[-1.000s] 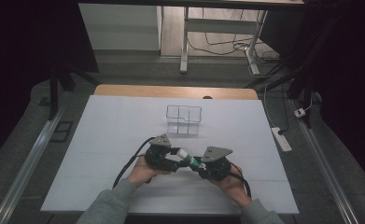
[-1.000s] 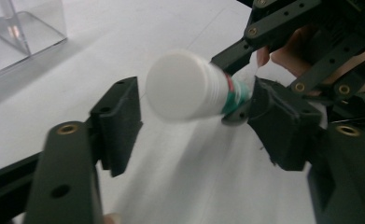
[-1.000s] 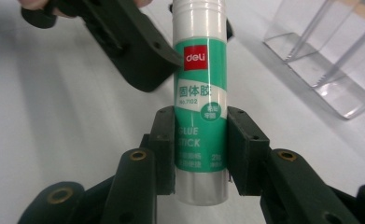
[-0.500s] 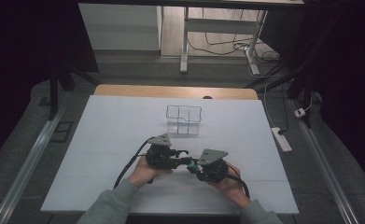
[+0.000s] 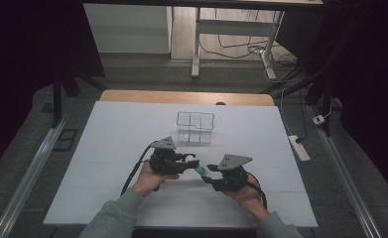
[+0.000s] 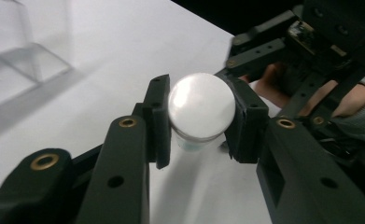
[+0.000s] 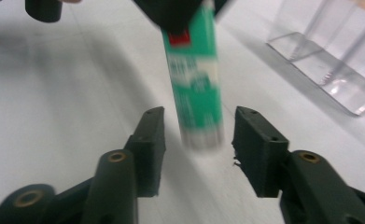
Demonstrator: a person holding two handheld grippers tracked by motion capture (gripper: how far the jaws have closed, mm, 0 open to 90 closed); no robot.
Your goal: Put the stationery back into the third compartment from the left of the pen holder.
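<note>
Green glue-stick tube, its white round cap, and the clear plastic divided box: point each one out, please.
Green glue-stick tube (image 7: 196,88), right gripper view, on its printed label.
White round cap (image 6: 201,105), left gripper view, on its top.
Clear plastic divided box (image 5: 195,127), high view, on its middle divider.

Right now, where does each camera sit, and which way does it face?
High view: above the person's side, looking forward and down on the table; both hands and sleeves show.
Left gripper view: on the left gripper, looking along its jaws, shut on the tube's white cap.
Right gripper view: on the right gripper, jaws open around the tube's green body.
All share the tube and the clear rack.
</note>
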